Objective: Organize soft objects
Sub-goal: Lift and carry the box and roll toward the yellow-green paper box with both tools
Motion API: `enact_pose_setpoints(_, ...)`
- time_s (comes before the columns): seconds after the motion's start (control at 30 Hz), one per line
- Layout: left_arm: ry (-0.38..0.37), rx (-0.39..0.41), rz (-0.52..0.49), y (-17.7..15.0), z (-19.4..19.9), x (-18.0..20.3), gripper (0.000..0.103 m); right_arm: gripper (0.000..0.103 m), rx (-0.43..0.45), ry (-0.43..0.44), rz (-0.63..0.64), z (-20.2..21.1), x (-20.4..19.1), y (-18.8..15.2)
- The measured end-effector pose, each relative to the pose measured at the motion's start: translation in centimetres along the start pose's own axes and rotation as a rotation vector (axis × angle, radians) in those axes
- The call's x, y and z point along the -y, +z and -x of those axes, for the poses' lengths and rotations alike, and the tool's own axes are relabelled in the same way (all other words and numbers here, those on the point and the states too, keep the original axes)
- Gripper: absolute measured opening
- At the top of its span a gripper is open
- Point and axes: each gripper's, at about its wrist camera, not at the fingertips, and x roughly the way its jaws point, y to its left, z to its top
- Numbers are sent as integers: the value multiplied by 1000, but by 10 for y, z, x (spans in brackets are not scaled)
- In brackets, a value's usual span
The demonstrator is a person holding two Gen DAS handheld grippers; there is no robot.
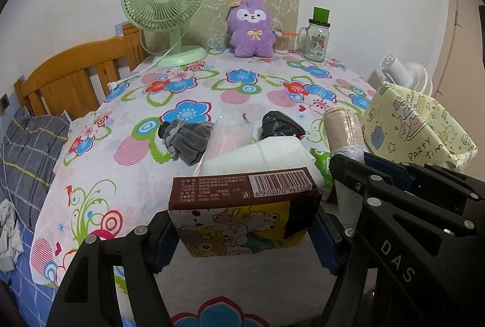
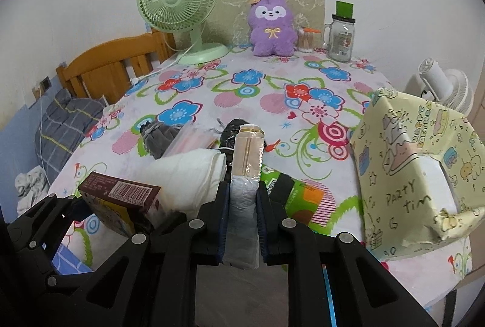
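- Soft packs lie heaped at the near middle of the flowered tablecloth (image 1: 127, 126) in the left wrist view: a grey pouch (image 1: 185, 139), a clear bag (image 1: 230, 129), a black bundle (image 1: 279, 125) and a white folded pack (image 1: 260, 155).
- Left gripper (image 1: 247, 227) pinches a cartoon-printed box (image 1: 242, 214) between its blue pads, above the cloth and just in front of the heap.
- At the right of that view, the right gripper (image 1: 357, 163) clamps a beige wrapped roll (image 1: 344, 129); a yellow party-print box (image 1: 418, 129) stands beyond it.
- Right wrist view: the right gripper (image 2: 242, 205) is pressed tight on the roll (image 2: 247, 151), which points up and away over the heap.
- Beside it, the boxed pack (image 2: 121, 199) sits in the left gripper (image 2: 91, 220) at lower left.
- A green fan (image 2: 178, 2), purple plush (image 2: 272, 26) and glass jar (image 2: 341, 38) stand along the far edge.
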Motion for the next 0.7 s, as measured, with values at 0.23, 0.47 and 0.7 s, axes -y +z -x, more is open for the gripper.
enact_pose_setpoints(0.23,-3,16,-13,9,7,8,76,19,18,-3,-14,11,7,6)
enact_pose_setpoints(0.47,-4,33,-23,21,12,14,76,19,38,-6,-26,20,13,15)
enact_pose_setpoints(0.7,-9,54,-34,32,18,22,76,20,60,-12,-32,29,21,26)
